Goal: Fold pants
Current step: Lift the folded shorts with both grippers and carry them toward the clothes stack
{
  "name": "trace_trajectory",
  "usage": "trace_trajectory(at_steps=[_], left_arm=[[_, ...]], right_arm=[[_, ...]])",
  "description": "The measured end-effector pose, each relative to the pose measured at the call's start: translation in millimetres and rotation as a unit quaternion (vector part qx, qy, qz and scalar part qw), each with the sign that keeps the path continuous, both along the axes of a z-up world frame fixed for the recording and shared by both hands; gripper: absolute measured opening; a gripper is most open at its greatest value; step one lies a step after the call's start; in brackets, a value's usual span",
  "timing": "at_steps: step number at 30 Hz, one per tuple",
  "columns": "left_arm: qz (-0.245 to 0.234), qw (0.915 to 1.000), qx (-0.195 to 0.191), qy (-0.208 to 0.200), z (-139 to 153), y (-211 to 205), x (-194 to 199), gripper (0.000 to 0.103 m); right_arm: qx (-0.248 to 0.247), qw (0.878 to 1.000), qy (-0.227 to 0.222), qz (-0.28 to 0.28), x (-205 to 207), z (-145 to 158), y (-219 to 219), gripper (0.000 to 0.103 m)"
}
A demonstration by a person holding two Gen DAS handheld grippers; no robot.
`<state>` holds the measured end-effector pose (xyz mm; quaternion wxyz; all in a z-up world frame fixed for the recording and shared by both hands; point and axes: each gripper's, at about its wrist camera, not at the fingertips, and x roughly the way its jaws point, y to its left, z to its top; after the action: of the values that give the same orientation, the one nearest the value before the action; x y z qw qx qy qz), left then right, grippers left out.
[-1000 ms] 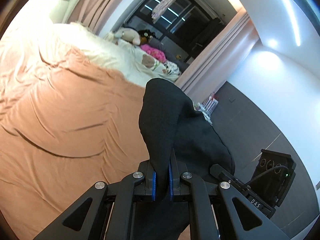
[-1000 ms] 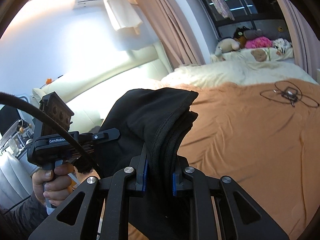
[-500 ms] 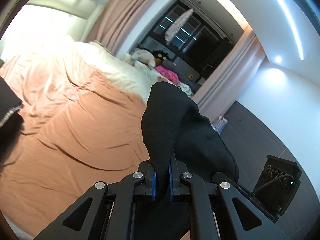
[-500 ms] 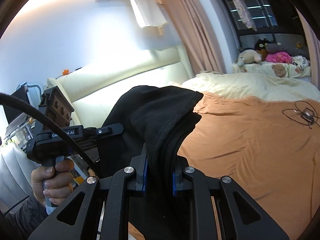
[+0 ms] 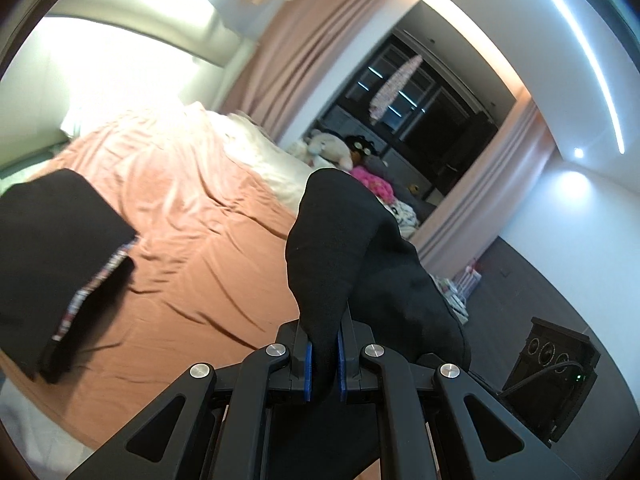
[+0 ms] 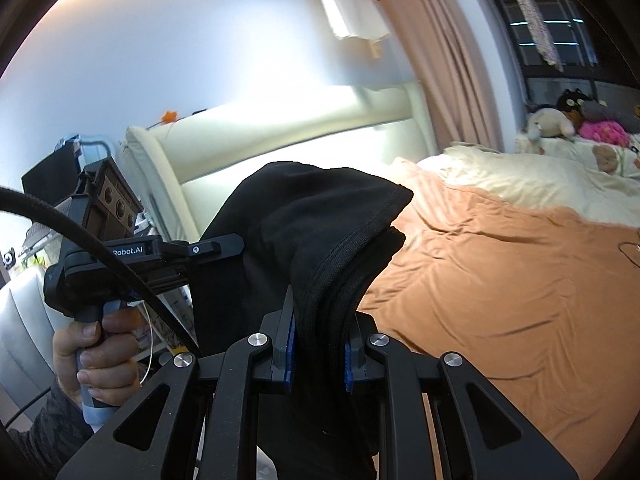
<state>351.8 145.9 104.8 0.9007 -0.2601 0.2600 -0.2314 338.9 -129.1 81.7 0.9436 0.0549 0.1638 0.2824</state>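
Observation:
Black pants [image 5: 340,248] hang bunched between both grippers above a bed with an orange sheet [image 5: 192,248]. In the left wrist view my left gripper [image 5: 323,364] is shut on a fold of the fabric, which rises over its blue pads. In the right wrist view my right gripper [image 6: 318,344] is shut on a thick, seamed bundle of the same pants [image 6: 320,220]. The left gripper's body [image 6: 120,248] shows at the left there, held by a hand [image 6: 96,360]. The right gripper's housing [image 5: 556,364] sits at the lower right of the left wrist view.
A folded black garment with a striped edge [image 5: 52,256] lies on the sheet at the left. Behind are a cream duvet [image 6: 540,176], soft toys [image 6: 552,122], pink curtains [image 5: 320,40] and a padded headboard [image 6: 280,152]. A thin cable [image 6: 632,248] lies at the bed's right.
Both views have swung across the bed toward the headboard side. The folded black garment has come into the left wrist view at the left. Both grips on the pants are unchanged.

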Motion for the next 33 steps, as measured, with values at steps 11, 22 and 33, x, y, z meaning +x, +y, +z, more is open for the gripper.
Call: trace_trajectory(at_steps=[11,22,33], left_arm=[[0.038,0.9990,0.024,-0.008,4.3,103.4,0.5,0.009],[0.087,0.9956,0.034,-0.006,2.6,186.7,18.9,0.009],[0.145,0.9887,0.038,0.005,-7.4,257.5,32.6,0.009]], right_arm=[[-0.021,0.999,-0.008,0.046,34.5,-1.2,74.2,0.014],[-0.034,0.997,-0.001,0.073,81.0,-8.3,140.7,0.014],[-0.041,0.994,0.007,0.100,127.7,-13.4,201.8,0.014]])
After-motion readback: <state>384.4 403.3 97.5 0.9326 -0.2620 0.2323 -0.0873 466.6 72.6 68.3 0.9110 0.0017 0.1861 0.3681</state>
